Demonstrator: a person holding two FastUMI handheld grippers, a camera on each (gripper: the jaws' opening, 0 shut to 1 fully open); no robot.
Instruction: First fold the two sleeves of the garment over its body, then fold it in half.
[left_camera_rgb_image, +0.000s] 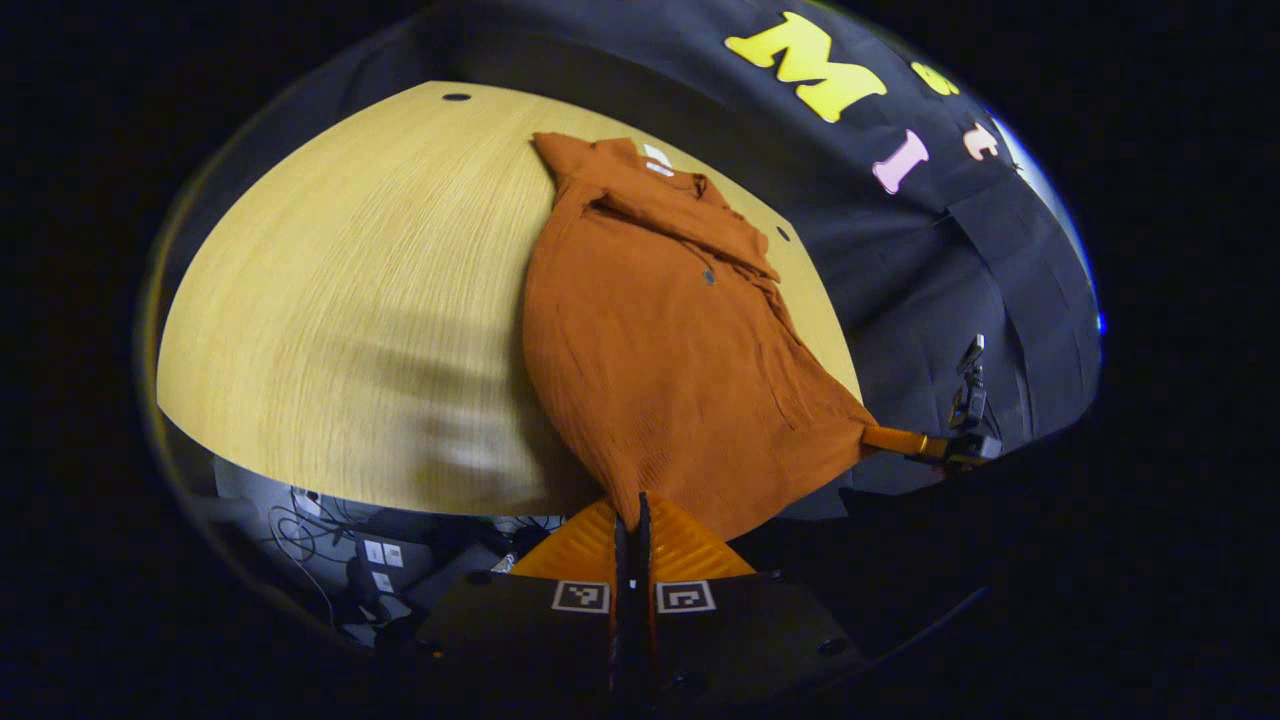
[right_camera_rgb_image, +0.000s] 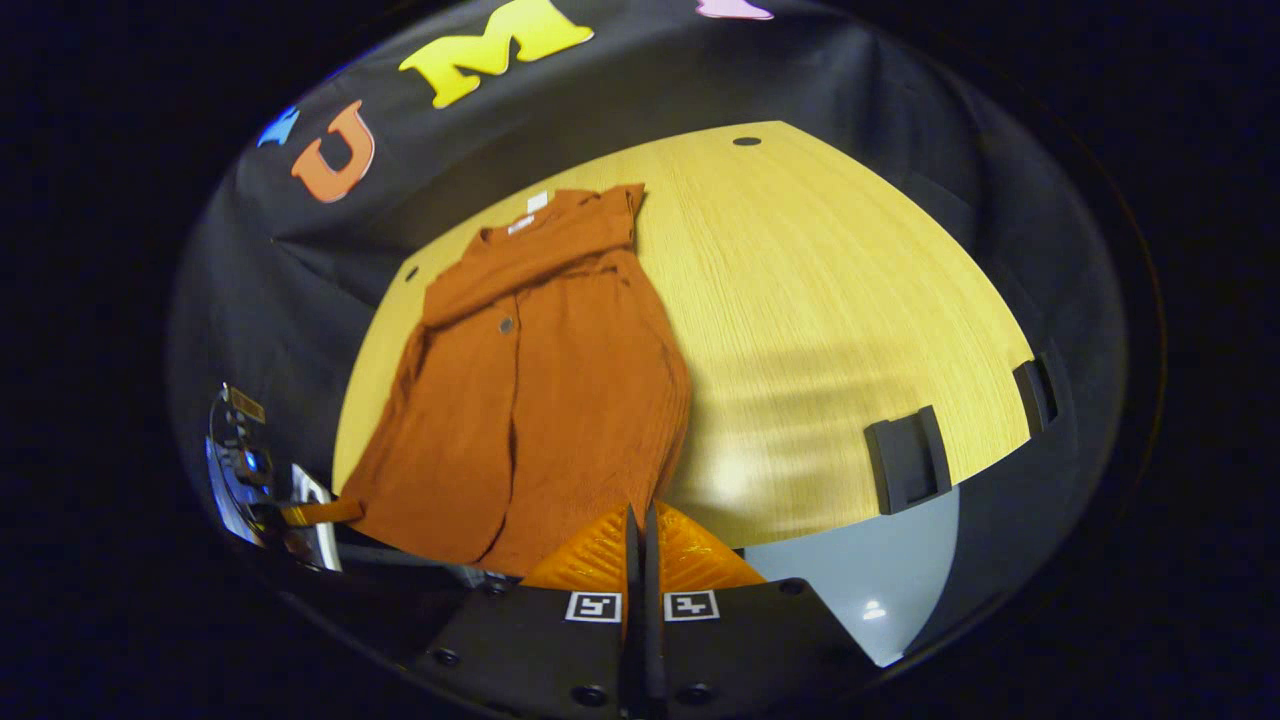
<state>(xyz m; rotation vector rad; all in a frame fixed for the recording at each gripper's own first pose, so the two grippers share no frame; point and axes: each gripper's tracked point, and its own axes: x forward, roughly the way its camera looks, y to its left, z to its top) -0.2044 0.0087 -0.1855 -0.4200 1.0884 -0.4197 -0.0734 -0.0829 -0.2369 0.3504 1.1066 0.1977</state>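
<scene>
Both grippers were pinched closed on the hem of one rust-orange garment (left_camera_rgb_image: 660, 340): the left gripper (left_camera_rgb_image: 630, 520) at one bottom corner, the right gripper (right_camera_rgb_image: 640, 525) at the other. The garment lay along the desk's (left_camera_rgb_image: 350, 300) far side edge, both sleeves folded over its body, hem at the near edge.

Pale wooden table (right_camera_rgb_image: 850, 300), two dark clamps (right_camera_rgb_image: 908, 464) on its edge, cables (left_camera_rgb_image: 300, 530) beneath

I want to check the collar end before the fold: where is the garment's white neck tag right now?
The white neck tag sits at the far end of the orange garment on the wooden table, close to the black cloth wall; in the right gripper view it is upper left of centre.
</scene>
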